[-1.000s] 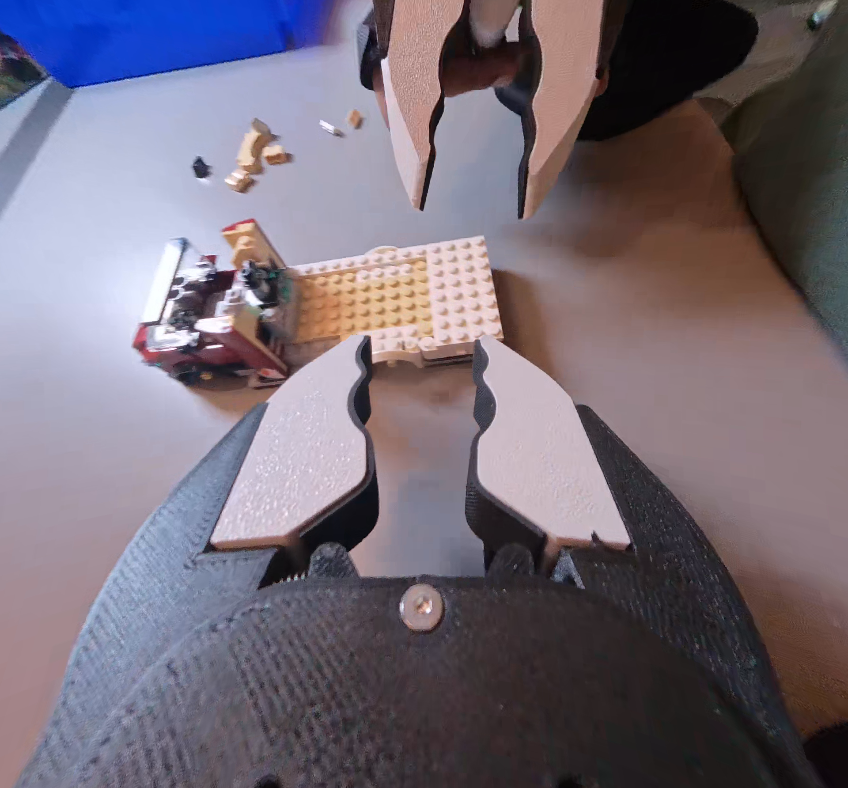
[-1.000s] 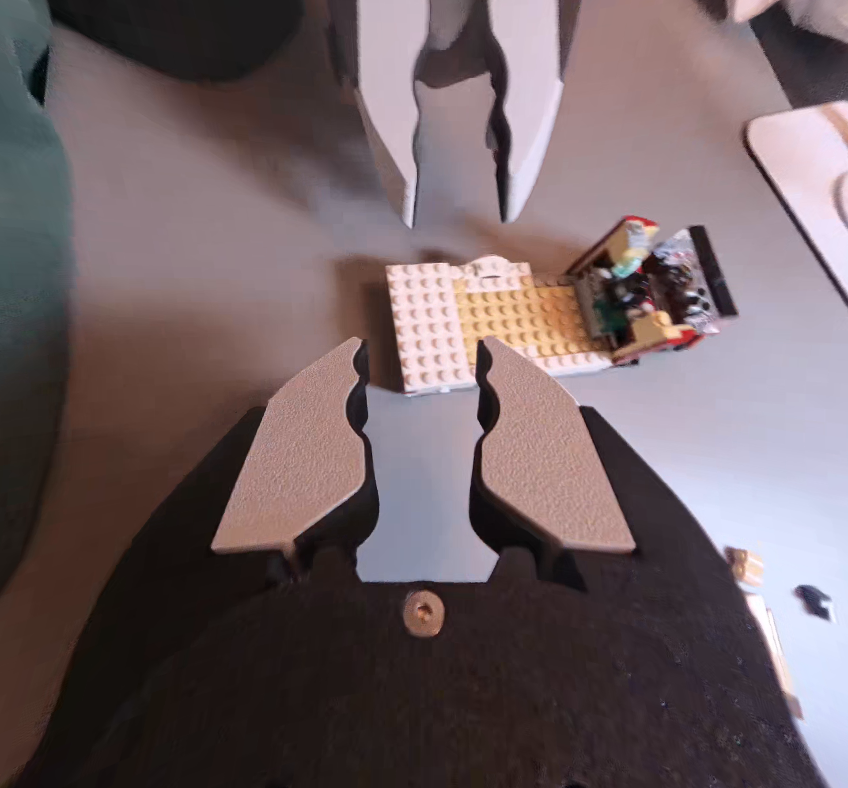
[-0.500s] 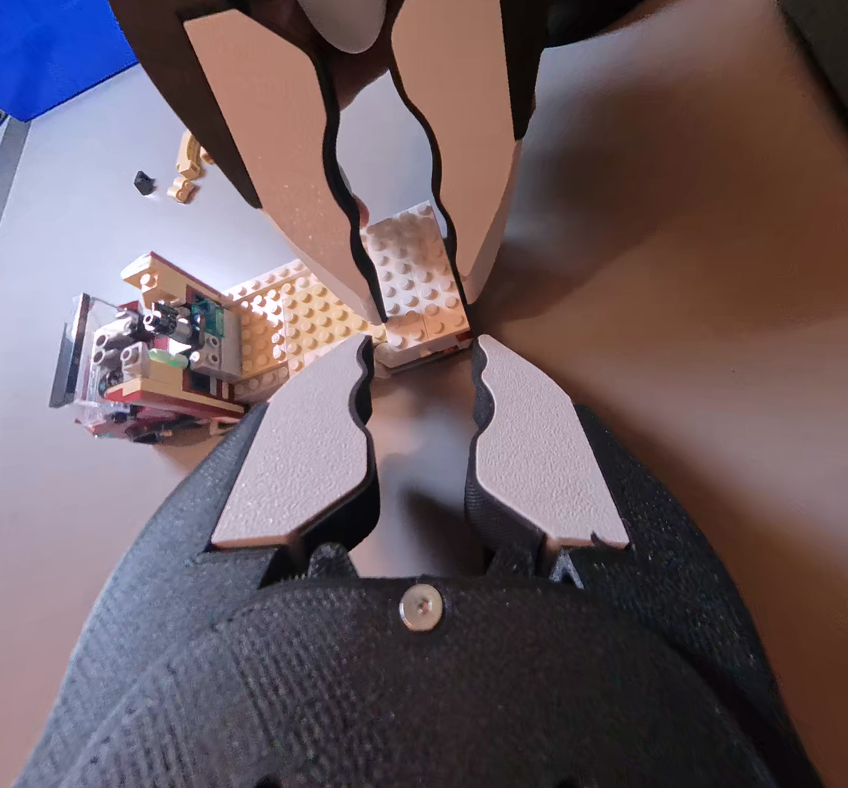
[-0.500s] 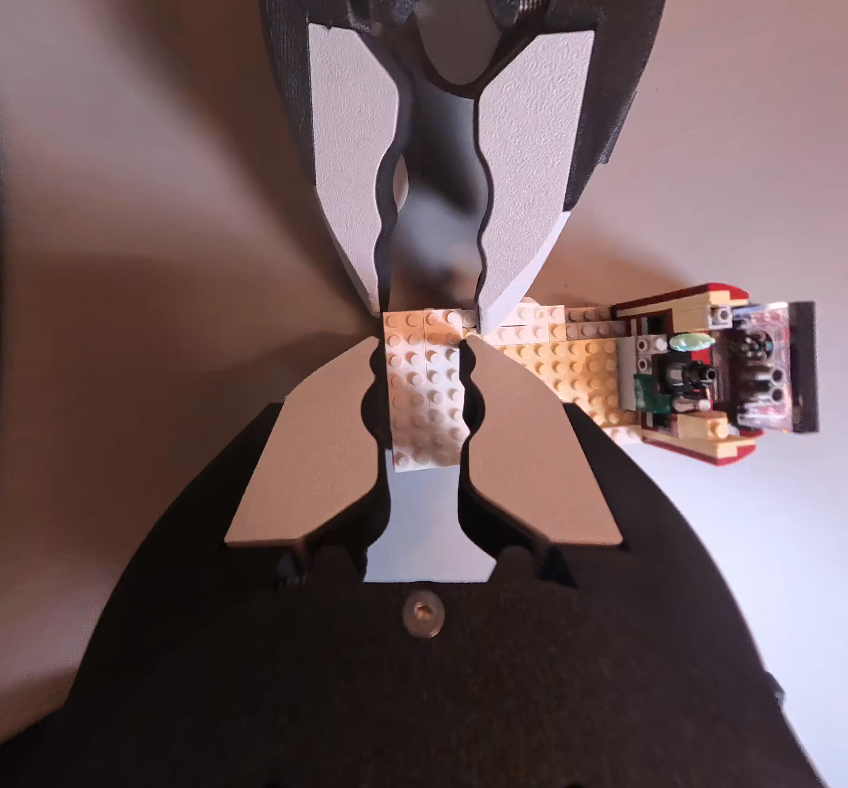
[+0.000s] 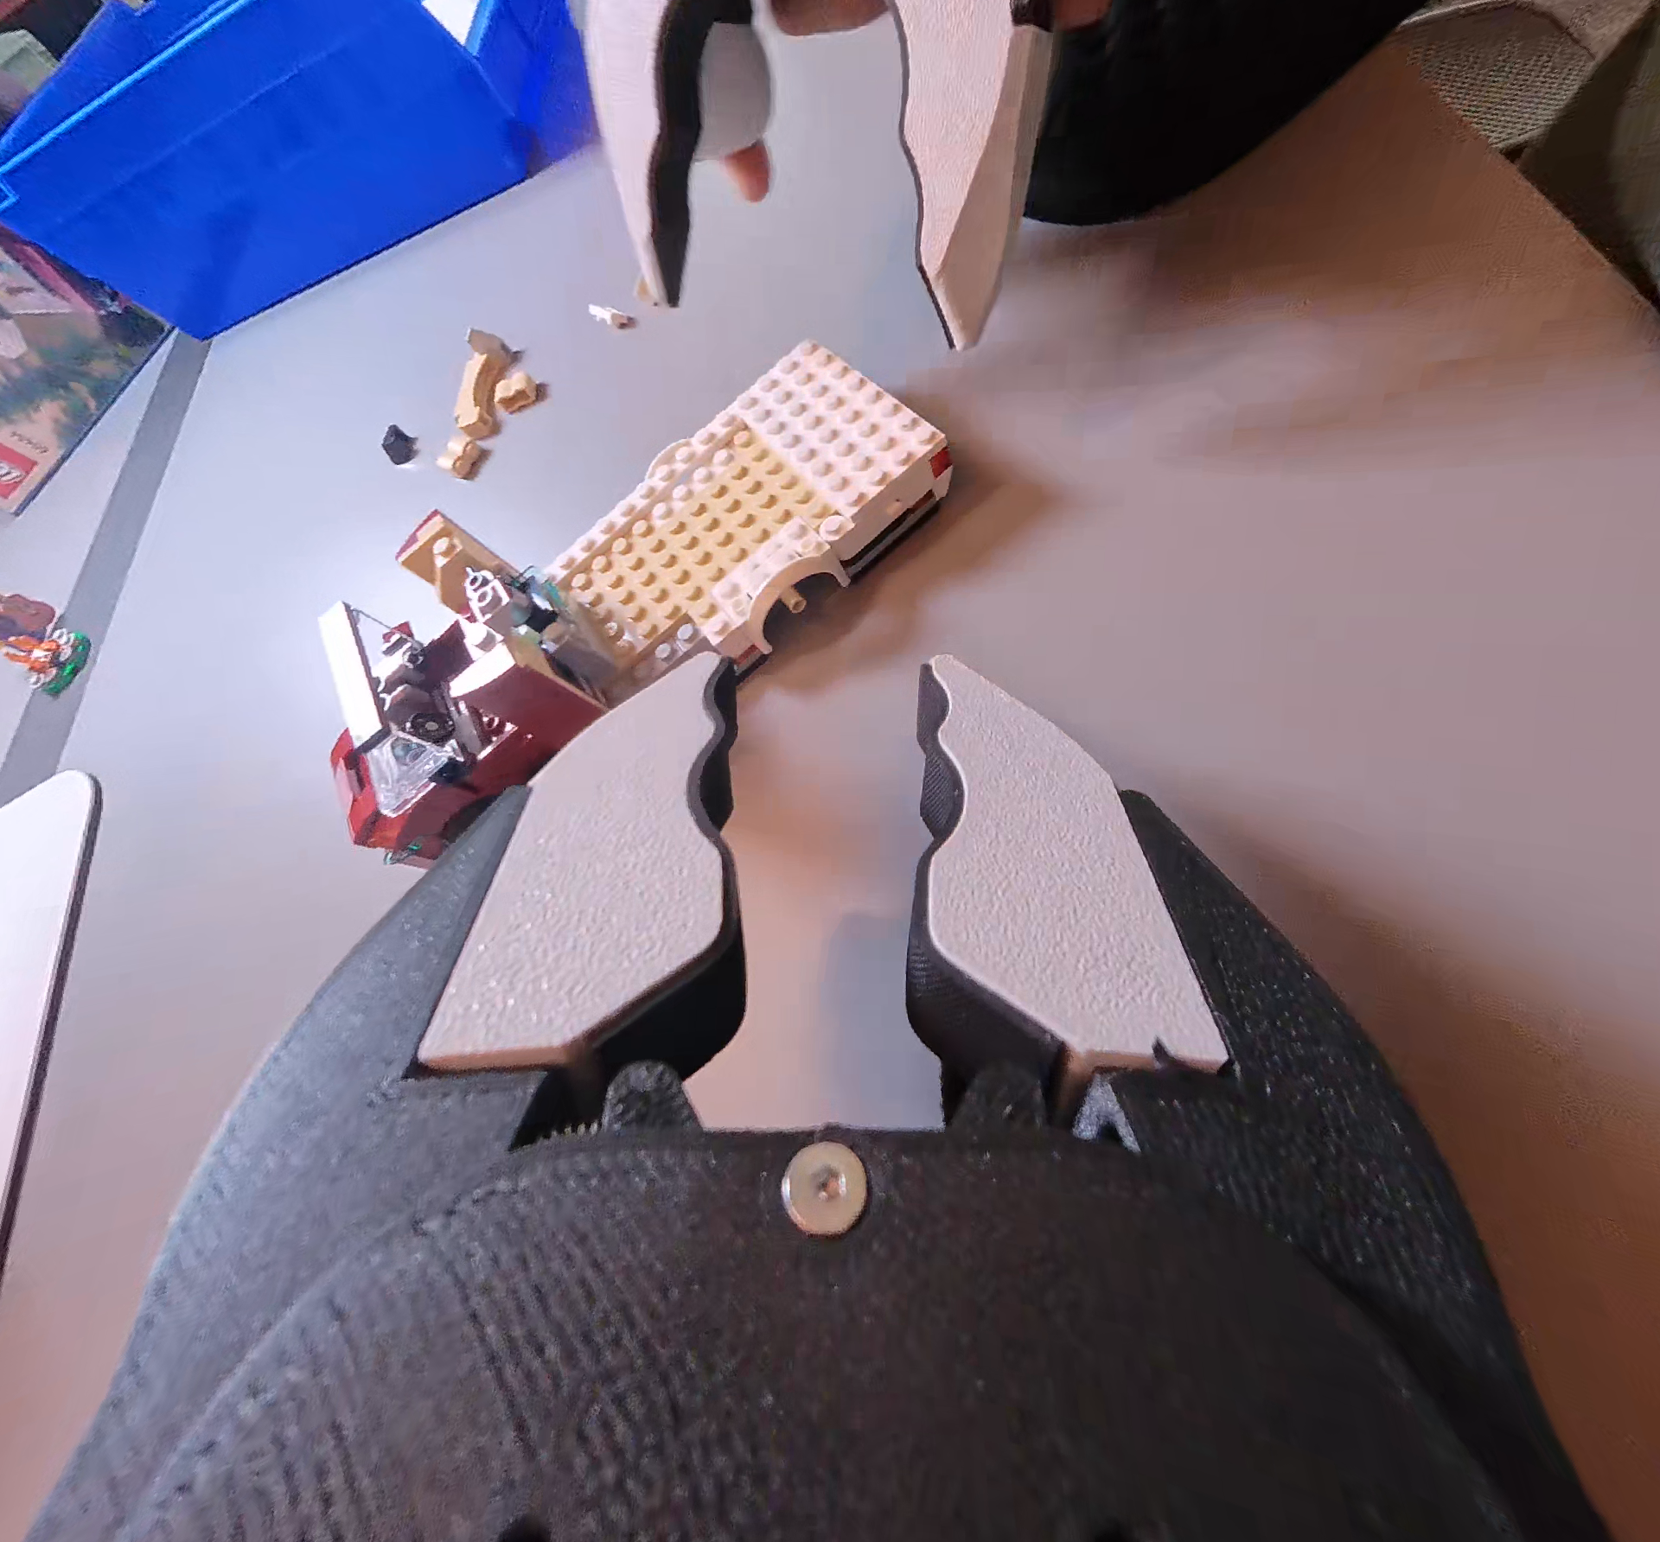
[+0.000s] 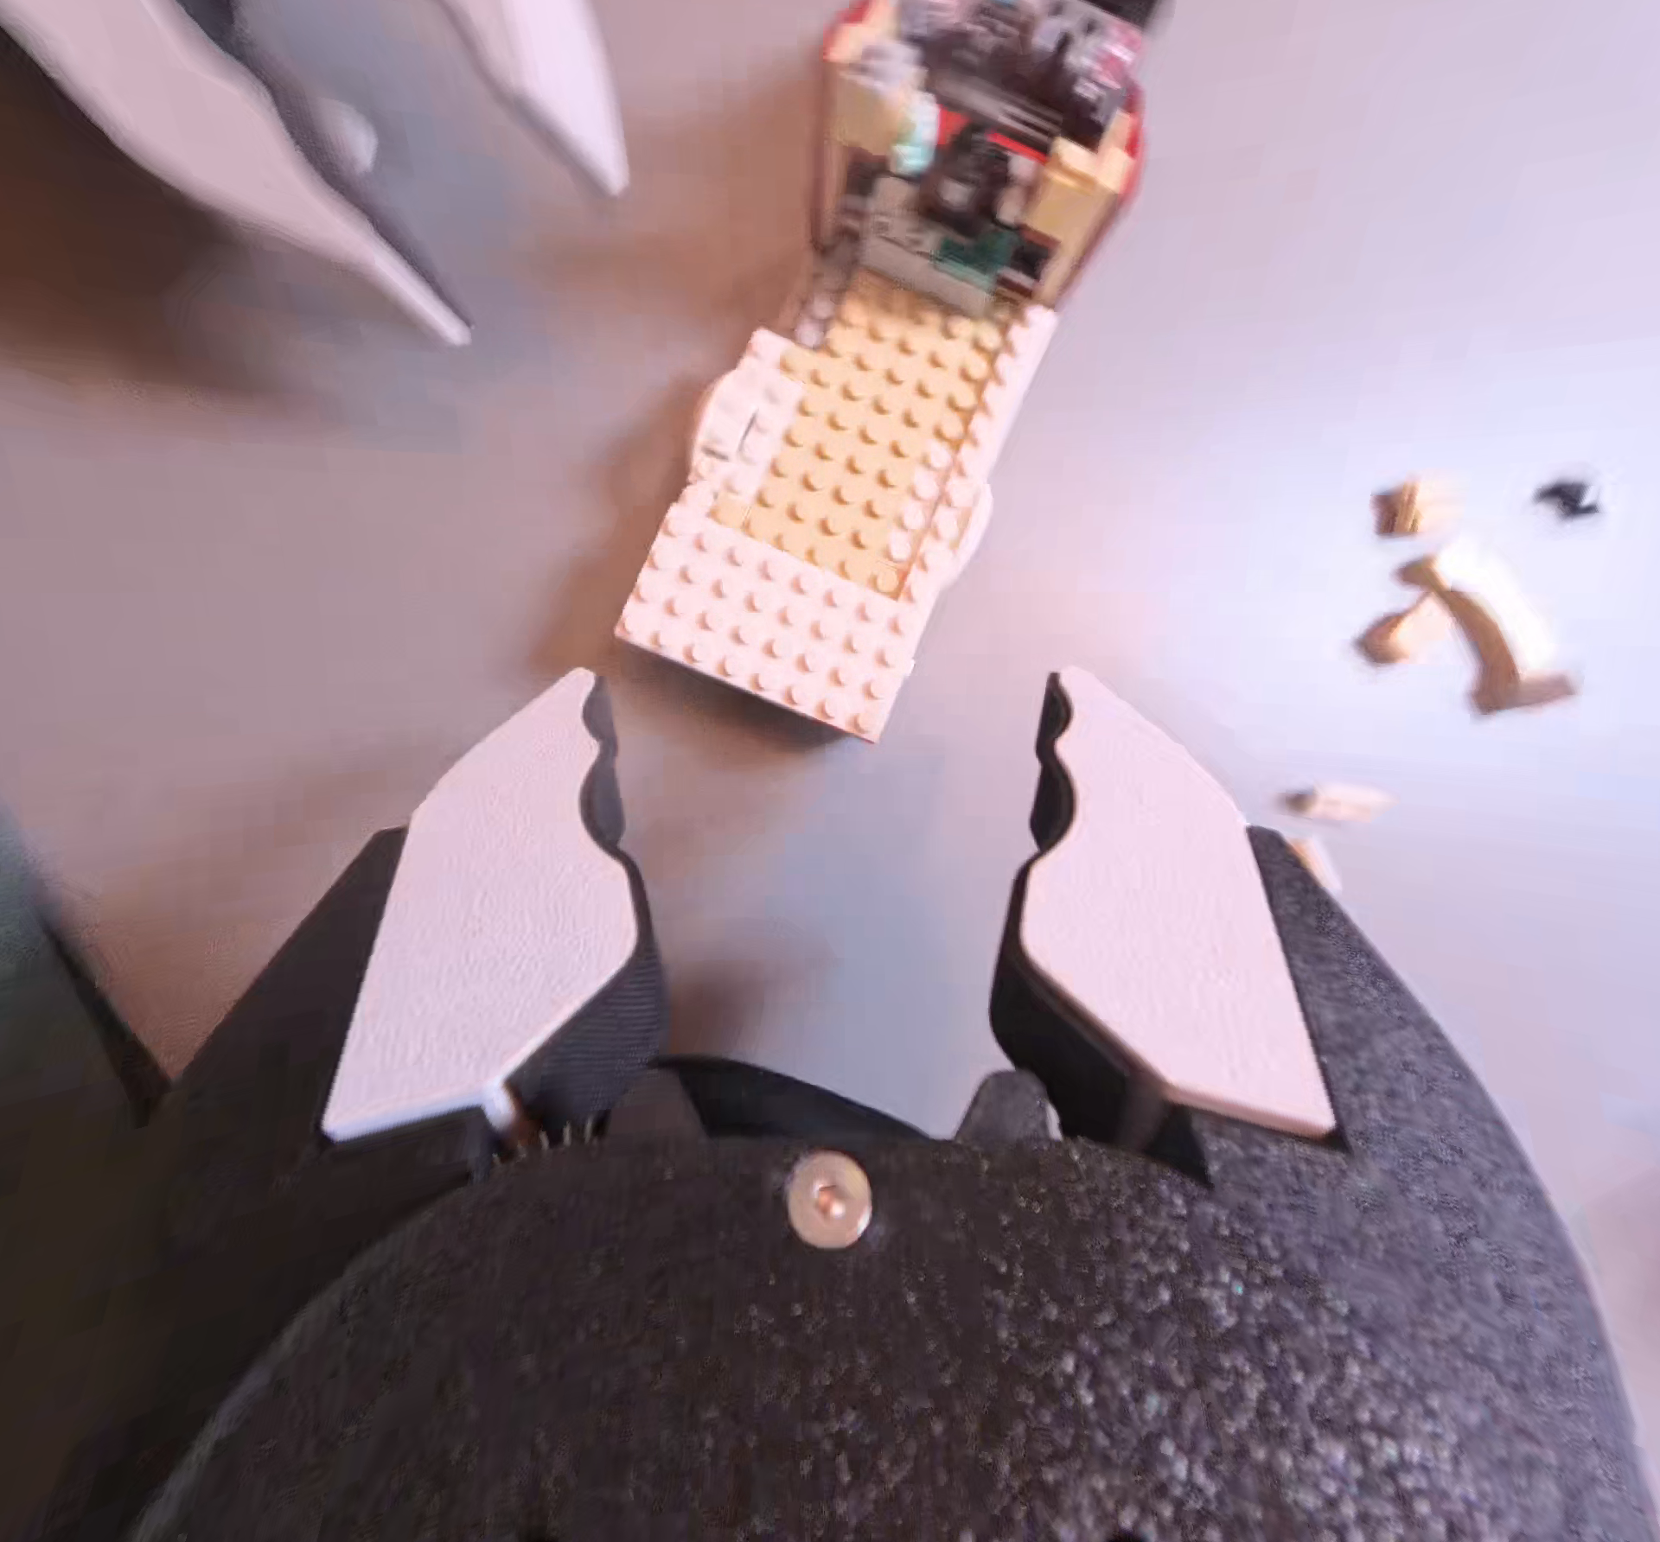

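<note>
Both your left hand-held gripper (image 5: 826,673) and right hand-held gripper (image 6: 822,691) stand apart and empty, near the half-built brick vehicle (image 5: 719,529) on the counter (image 5: 1258,601), loose bricks (image 5: 485,403) lying beside it.

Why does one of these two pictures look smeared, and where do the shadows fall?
Right wrist view: smeared throughout, worst on the loose tan pieces and the other gripper. Left wrist view: sharper; the brick vehicle reads crisply, a soft shadow lies on the table beside it, edges bend.
</note>
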`<state>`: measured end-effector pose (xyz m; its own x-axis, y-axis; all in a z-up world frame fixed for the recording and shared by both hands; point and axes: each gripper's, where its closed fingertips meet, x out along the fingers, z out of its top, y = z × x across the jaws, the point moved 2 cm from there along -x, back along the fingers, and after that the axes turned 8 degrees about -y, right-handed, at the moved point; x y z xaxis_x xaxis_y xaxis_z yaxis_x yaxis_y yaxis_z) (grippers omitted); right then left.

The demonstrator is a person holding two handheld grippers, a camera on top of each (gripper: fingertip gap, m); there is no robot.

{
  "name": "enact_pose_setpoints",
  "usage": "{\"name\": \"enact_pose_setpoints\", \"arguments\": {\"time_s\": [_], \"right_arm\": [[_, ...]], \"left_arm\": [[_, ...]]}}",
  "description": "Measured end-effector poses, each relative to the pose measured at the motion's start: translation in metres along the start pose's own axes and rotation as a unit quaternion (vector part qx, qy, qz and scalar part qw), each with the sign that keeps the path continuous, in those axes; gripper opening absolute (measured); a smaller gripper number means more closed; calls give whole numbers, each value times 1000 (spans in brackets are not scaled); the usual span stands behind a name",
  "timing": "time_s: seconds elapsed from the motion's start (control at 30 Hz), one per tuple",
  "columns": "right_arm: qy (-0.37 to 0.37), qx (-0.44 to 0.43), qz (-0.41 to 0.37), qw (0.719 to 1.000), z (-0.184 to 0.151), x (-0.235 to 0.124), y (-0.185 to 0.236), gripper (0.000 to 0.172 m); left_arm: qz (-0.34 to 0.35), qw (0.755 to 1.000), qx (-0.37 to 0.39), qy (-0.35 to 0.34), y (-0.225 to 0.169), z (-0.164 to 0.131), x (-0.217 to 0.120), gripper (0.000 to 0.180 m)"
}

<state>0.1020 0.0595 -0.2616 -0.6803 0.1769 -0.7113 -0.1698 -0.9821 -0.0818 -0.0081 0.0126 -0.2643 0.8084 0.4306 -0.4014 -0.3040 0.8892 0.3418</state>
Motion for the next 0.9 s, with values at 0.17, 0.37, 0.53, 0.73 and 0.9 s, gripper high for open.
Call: {"name": "enact_pose_setpoints", "arguments": {"time_s": [0.17,0.37,0.53,0.73,0.9], "right_arm": [[14,80,-31,996,-11,27,13,81],[-7,-66,93,993,-9,34,22,77],[-29,-153,183,971,-1,38,44,74],[-89,-86,179,976,6,25,41,75],[-119,-96,142,978,4,19,40,74]], "left_arm": [[7,1000,1,-6,4,7,1,43],[-34,995,67,64,4,21,-8,59],[-145,966,71,203,-13,27,14,80],[-219,924,-3,314,-23,2,35,92],[-216,922,-25,320,-20,-6,42,79]]}}
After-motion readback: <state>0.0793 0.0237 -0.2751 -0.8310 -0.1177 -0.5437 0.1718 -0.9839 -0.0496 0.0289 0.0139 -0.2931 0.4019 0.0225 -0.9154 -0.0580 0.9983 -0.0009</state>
